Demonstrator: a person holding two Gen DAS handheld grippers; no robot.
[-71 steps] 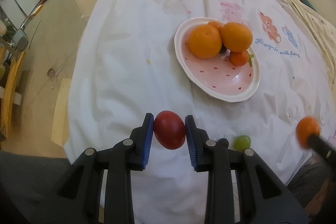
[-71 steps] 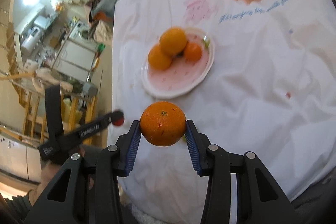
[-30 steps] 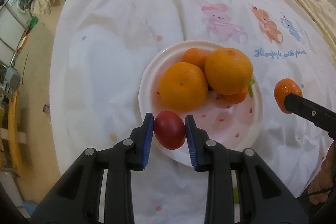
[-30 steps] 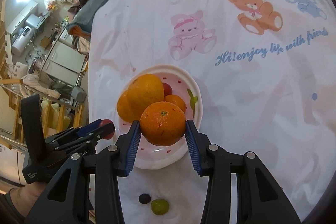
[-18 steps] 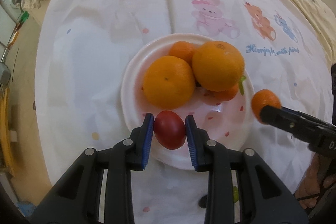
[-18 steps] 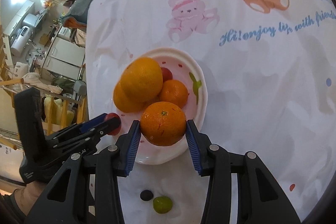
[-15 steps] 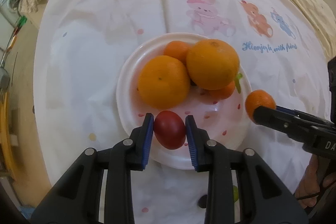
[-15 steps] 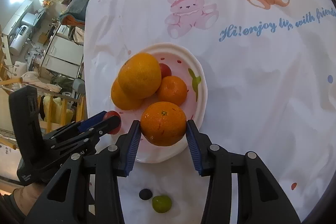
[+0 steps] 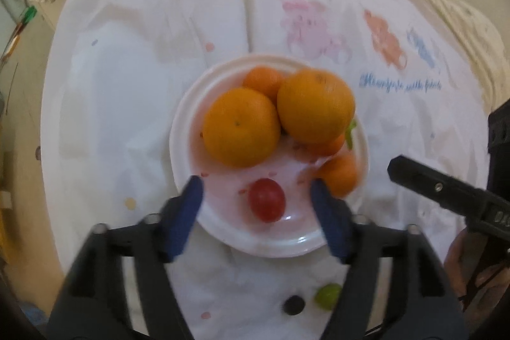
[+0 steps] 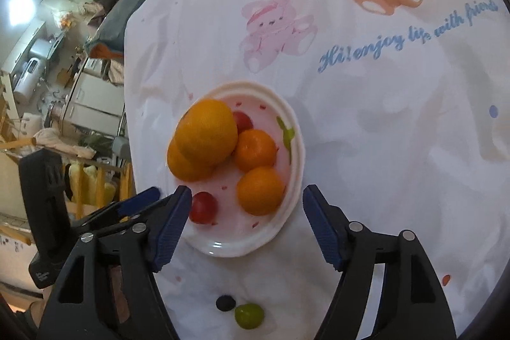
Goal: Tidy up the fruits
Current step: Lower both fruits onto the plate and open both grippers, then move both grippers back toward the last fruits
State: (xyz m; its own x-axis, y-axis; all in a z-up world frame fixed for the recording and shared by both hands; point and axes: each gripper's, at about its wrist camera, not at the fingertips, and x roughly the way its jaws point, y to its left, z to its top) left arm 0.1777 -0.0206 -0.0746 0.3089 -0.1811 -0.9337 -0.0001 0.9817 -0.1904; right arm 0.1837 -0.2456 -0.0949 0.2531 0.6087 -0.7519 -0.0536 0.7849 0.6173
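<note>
A pink-and-white plate (image 9: 287,241) (image 10: 229,244) sits on the white tablecloth and holds two large oranges (image 9: 240,131) (image 10: 205,136), several small mandarins and a red tomato (image 9: 266,204) (image 10: 204,207) near its front. A mandarin (image 9: 341,174) (image 10: 260,191) lies at the plate's right. My left gripper (image 9: 256,206) is open and empty above the tomato. My right gripper (image 10: 245,219) is open and empty above the mandarin. A green grape (image 9: 328,301) (image 10: 249,315) and a dark berry (image 9: 294,305) (image 10: 225,303) lie on the cloth in front of the plate.
The tablecloth (image 10: 398,123) carries printed bears and blue lettering. The table's left edge drops to a cluttered room with cabinets (image 10: 92,104). The right gripper's black finger (image 9: 440,190) reaches in from the right in the left wrist view.
Both grippers have opened. The red tomato dropped from the left gripper onto the plate's front, and the mandarin dropped from the right gripper onto the plate's right side.
</note>
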